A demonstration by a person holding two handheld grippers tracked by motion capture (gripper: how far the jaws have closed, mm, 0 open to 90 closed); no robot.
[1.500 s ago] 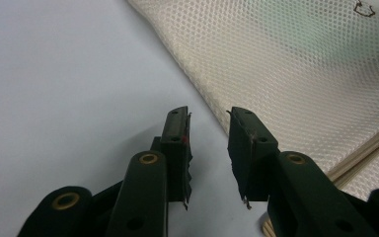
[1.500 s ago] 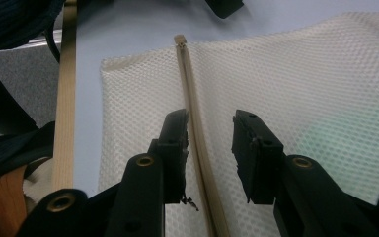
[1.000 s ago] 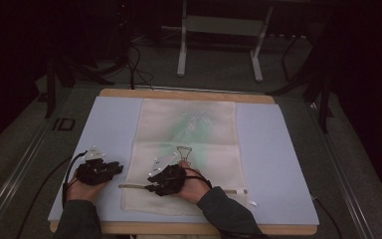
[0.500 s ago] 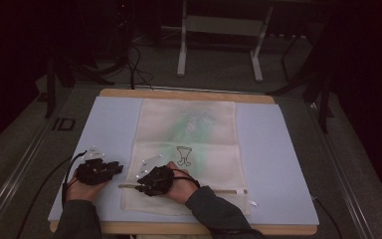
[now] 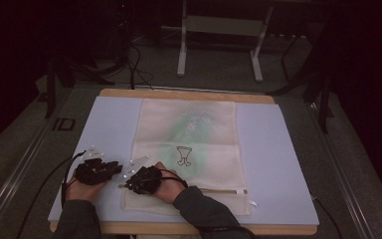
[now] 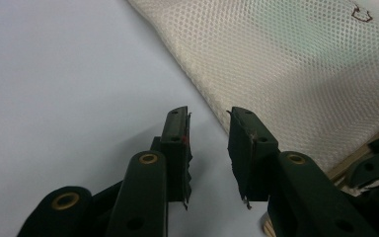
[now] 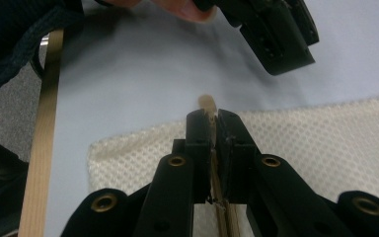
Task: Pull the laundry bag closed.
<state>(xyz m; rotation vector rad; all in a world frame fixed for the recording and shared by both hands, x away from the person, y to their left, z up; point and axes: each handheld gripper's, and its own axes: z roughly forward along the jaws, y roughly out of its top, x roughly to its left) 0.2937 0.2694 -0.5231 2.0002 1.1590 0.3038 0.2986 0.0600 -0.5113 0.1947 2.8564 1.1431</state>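
Note:
A cream mesh bag with a small dark cup-shaped print lies flat on a pale blue mat. A zipper band runs along its near edge. My right gripper sits at the bag's near left corner; its jaws have just been closing. In the right gripper view they are shut on the tan end of the zipper band. My left gripper rests on the mat just left of the bag. Its jaws stand open with nothing between them, beside the mesh bag's edge.
The mat lies on a wooden table whose front edge is close to my hands. Behind the table stands a metal frame on a dark floor with cables. Bare mat stretches left and right of the bag.
My right hand has slid left along the bag's near edge toward the left gripper, and its jaws have closed on the zipper band's end. The left hand has stayed put.

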